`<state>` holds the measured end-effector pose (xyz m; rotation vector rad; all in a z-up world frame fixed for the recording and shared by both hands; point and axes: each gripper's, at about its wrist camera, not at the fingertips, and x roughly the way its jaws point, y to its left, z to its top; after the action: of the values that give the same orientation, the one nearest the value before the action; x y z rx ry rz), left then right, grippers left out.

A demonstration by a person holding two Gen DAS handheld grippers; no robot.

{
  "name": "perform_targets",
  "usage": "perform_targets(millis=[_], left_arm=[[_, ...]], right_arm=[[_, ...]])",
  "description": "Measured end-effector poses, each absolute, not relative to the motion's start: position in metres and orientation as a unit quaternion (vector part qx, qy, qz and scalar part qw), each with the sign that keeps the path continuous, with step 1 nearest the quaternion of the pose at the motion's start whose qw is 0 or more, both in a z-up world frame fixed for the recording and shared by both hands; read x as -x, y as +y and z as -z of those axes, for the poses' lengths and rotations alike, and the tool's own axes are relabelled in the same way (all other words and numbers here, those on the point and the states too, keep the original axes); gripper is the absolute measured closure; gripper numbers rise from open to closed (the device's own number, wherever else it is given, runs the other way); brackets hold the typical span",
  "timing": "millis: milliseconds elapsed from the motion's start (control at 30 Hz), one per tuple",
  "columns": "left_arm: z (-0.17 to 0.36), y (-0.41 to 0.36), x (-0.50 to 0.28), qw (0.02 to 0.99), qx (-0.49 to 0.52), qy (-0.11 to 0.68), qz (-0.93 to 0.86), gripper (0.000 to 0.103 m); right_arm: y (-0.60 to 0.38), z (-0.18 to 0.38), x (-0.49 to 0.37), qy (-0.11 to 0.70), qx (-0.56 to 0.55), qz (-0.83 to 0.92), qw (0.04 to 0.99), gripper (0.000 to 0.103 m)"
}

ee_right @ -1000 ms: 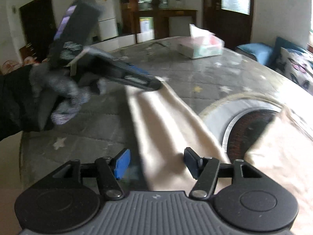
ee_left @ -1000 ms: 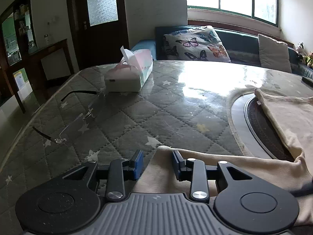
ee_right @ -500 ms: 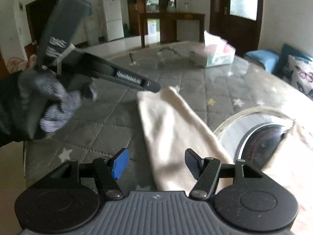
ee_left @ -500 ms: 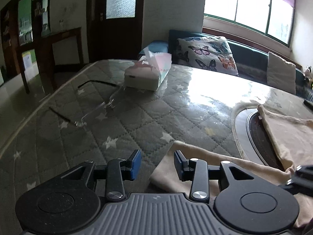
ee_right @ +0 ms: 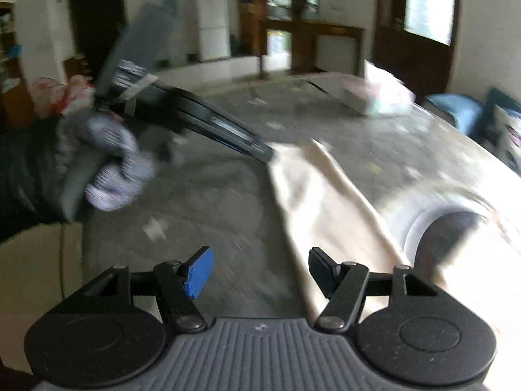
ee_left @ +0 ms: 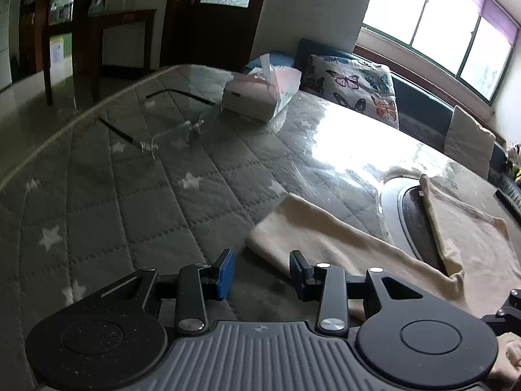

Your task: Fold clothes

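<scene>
A cream garment lies on the quilted grey table, one long sleeve stretched toward me and its body spread over the round inset. My left gripper is open just short of the sleeve's end, with its right finger over the cloth edge and nothing held. In the blurred right wrist view the same cream garment runs away from my right gripper, which is open with the cloth beside its right finger. A gloved hand holds the left gripper, whose tip is at the sleeve's far end.
A tissue box and a pair of glasses sit at the far side of the table. A dark round inset lies under the garment's body. A butterfly pillow rests on the sofa behind. The table's edge curves at the left.
The left gripper has drawn back, so the sleeve end now lies ahead of its fingers instead of between them. The right view has shifted and blurred; the cloth now sits toward its right finger.
</scene>
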<state>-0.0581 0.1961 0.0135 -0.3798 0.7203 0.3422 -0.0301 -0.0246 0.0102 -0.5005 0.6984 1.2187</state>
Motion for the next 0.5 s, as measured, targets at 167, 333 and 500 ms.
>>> perform_targets(millis=[167, 333, 500], left_arm=[[-0.012, 0.188, 0.055, 0.902, 0.196, 0.349, -0.164, 0.065], [-0.013, 0.183, 0.054, 0.899, 0.205, 0.346, -0.174, 0.065], [-0.013, 0.180, 0.054, 0.895, 0.213, 0.342, -0.191, 0.065]], right_arm=[[-0.050, -0.001, 0.027, 0.341, 0.244, -0.520, 0.745, 0.037], [-0.047, 0.004, 0.050, 0.334, 0.242, -0.557, 0.721, 0.036], [-0.053, -0.006, 0.059, 0.308, 0.242, -0.548, 0.739, 0.035]])
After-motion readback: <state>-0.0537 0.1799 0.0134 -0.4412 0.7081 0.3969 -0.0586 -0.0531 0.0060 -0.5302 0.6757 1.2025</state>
